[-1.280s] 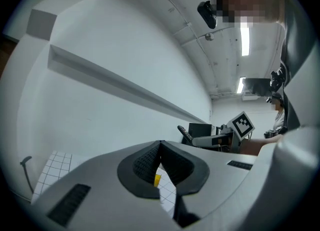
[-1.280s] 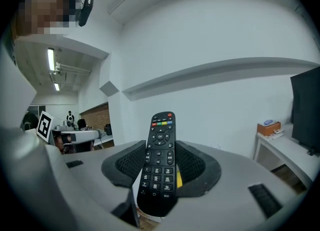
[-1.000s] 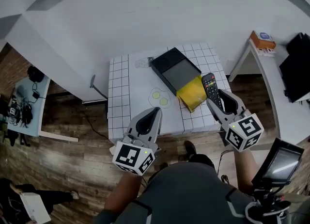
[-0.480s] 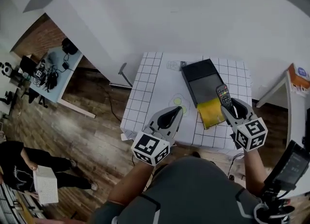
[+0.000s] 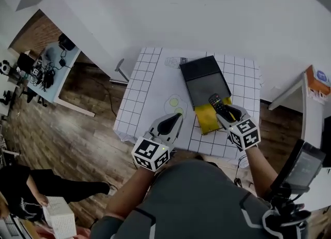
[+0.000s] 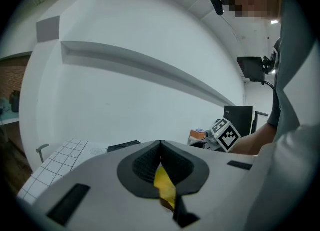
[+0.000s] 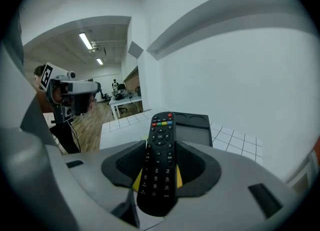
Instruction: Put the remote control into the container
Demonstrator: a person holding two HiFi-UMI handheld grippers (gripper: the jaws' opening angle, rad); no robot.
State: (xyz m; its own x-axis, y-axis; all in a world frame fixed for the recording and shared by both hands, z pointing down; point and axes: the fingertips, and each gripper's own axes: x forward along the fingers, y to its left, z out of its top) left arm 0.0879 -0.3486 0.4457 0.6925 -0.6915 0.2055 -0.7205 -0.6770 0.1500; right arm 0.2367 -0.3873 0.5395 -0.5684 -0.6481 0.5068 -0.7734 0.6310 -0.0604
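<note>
The black remote control (image 5: 216, 102) (image 7: 159, 162) sits lengthwise between the jaws of my right gripper (image 5: 223, 113) (image 7: 160, 175), which is shut on it, button side up. It hangs over the near end of the black container (image 5: 204, 80) (image 7: 190, 125), above a yellow piece (image 5: 206, 120) that lies against that end. The container rests on the white gridded table (image 5: 142, 98). My left gripper (image 5: 172, 118) (image 6: 160, 145) hovers by the table's front edge, left of the yellow piece. Its jaws meet at the tip with nothing between them.
Green and yellow circles (image 5: 175, 102) are printed on the table left of the container. A desk with cables (image 5: 46, 64) stands far left. A white desk with an orange box (image 5: 316, 77) is at the right. A person with a white box (image 5: 57, 214) is at the bottom left.
My right gripper has carried the remote left and forward, from beside the yellow piece to over it and the container's near end. The left gripper stays shut near the front edge.
</note>
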